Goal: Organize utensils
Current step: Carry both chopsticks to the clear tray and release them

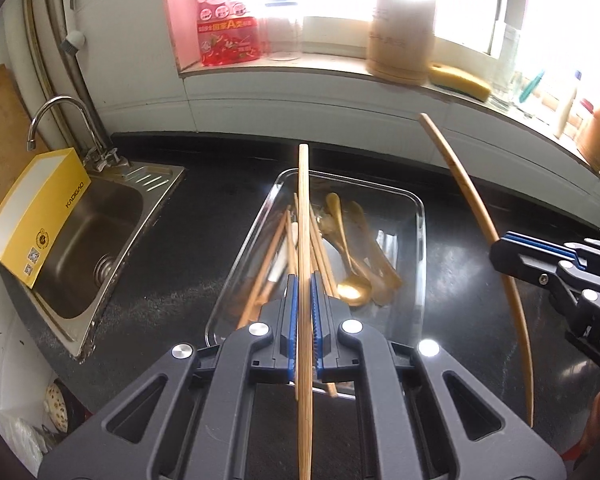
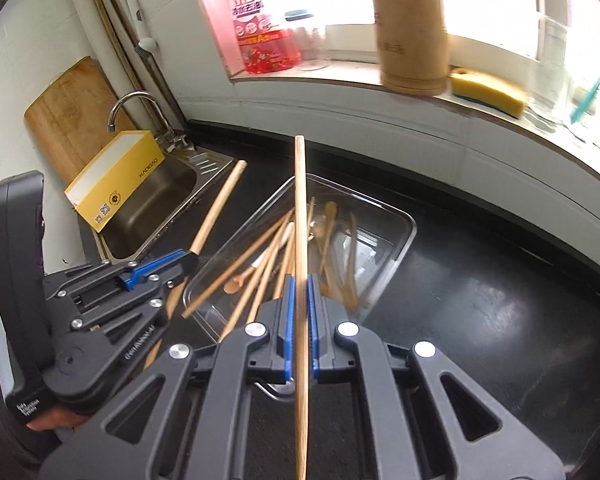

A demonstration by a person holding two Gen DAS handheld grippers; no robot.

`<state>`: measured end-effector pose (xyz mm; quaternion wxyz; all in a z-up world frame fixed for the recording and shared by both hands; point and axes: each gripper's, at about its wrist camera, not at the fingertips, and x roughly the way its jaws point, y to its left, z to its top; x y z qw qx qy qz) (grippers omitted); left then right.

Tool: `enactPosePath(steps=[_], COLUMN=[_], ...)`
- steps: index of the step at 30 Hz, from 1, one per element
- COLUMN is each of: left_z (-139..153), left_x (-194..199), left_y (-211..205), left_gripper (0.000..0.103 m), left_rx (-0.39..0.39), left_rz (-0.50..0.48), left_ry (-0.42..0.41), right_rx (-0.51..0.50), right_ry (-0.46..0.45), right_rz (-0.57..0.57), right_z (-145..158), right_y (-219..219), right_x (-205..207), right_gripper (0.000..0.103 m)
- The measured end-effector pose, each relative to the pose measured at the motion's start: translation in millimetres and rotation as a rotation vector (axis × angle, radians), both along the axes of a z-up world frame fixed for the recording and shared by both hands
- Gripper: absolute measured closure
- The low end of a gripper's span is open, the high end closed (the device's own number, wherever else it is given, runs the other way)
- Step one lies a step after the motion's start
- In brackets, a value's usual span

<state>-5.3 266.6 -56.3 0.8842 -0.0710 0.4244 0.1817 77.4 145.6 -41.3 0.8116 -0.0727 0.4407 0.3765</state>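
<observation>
Left gripper (image 1: 305,304) clamped on one chopstick (image 1: 303,264); stick runs straight along the finger axis, tip pointing away over the glass tray (image 1: 420,216). Right gripper (image 2: 299,304) same story, clenched on its own chopstick (image 2: 300,240), long axis in line with its fingers. Both grippers hover above the near end of the tray, side by side, sticks roughly parallel.

Tray on the black counter (image 1: 480,320) holds the remaining chopsticks and wooden spoons (image 1: 352,240) in a loose pile.

Likely target: bamboo holder (image 2: 414,40) on the windowsill, beyond the tray and up; closer to the right gripper, I think. It's blurred.
</observation>
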Motion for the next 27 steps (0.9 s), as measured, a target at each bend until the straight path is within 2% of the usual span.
enactPosePath(steps=[8,15,27], left_z=[-13.4,-35.9,-64.7], left_x=[24.7,47.0,70.8], left_y=[20.9,32.5,52.6], left_gripper=[0.097,0.097,0.097], left_rx=[-0.025,-0.053,-0.085], left_rz=[0.0,-0.008,0.007], left_ry=[0.024,0.074,0.126], right_rx=[-0.014,-0.018,-0.03], right_ry=[0.064,0.168,0.258], right_rz=[0.0,-0.018,-0.016], right_z=[-21.8,-48.5,-79.6], right_y=[28.3,42.5,60.1], right_x=[24.7,51.5,83.7], right_gripper=[0.096,0.096,0.096])
